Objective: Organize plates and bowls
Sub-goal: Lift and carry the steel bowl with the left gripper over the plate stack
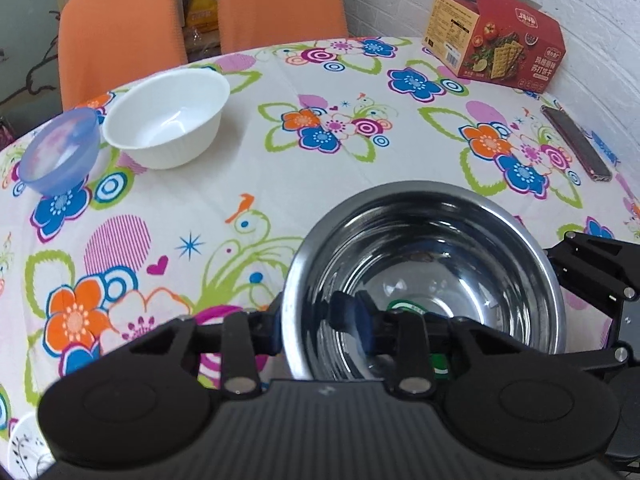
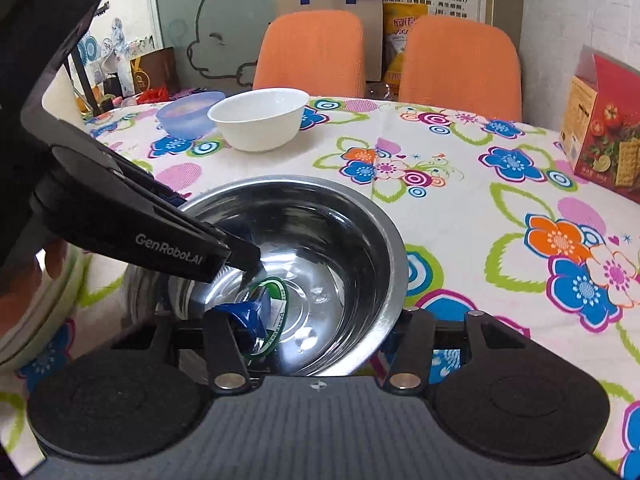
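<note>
A steel bowl point(image 1: 432, 272) sits on the floral tablecloth right in front of both grippers; it also shows in the right wrist view point(image 2: 320, 240). My left gripper point(image 1: 316, 320) straddles its left rim, one blue pad inside and one outside, closed on the rim. My right gripper point(image 2: 324, 332) straddles the near right rim, one finger inside and one outside, and looks closed on it. A white bowl point(image 1: 168, 116) and a translucent blue bowl point(image 1: 60, 152) stand at the far left; both also show in the right wrist view, the white bowl point(image 2: 260, 120) and the blue bowl point(image 2: 188, 114).
A red cracker box point(image 1: 496, 36) stands at the far right of the table, with a phone point(image 1: 576, 142) lying near it. Two orange chairs point(image 1: 120, 28) stand behind the table. A pale plate rim point(image 2: 36, 312) shows at the left in the right wrist view.
</note>
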`<state>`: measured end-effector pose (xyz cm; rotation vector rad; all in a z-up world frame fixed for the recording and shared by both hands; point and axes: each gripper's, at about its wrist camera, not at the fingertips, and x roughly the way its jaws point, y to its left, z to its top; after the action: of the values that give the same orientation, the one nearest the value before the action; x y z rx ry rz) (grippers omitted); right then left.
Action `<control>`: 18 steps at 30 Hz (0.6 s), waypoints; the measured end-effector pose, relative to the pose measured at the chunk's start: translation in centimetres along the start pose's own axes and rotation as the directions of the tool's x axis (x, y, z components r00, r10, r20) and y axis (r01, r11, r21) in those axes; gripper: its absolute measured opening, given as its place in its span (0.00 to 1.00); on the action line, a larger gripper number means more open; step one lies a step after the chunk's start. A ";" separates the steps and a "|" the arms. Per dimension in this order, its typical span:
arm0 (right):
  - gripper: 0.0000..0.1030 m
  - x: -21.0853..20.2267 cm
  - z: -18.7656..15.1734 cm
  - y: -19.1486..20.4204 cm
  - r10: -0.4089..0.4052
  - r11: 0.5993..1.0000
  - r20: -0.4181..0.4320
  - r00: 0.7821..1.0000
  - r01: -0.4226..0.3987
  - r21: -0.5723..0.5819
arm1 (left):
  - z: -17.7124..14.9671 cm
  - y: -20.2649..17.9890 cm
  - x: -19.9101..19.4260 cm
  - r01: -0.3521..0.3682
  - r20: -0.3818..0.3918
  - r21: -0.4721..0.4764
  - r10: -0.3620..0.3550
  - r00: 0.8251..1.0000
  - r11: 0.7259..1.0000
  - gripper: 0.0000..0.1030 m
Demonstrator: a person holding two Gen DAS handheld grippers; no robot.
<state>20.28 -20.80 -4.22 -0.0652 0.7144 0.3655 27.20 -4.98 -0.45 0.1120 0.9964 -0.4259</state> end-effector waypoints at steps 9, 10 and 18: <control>0.36 -5.2 -1.4 2.8 -0.014 0.998 0.023 1.000 0.015 -0.060 | -3.2 -1.4 -2.5 0.003 -0.013 0.052 -0.002 1.000 0.999 0.29; 0.36 -5.2 -1.7 2.8 -0.011 0.999 0.022 1.000 0.012 -0.053 | -3.4 -1.4 -2.3 0.004 -0.022 0.049 -0.003 1.000 0.999 0.29; 0.37 -4.1 -2.9 2.7 -0.004 1.000 0.000 1.000 0.004 -0.011 | -2.9 -1.2 -1.0 -0.006 -0.031 0.024 0.007 1.000 1.000 0.29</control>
<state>14.67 -20.11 -3.53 -0.0770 0.7122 0.3659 23.93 -4.94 -1.05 0.1440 1.0210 -0.4311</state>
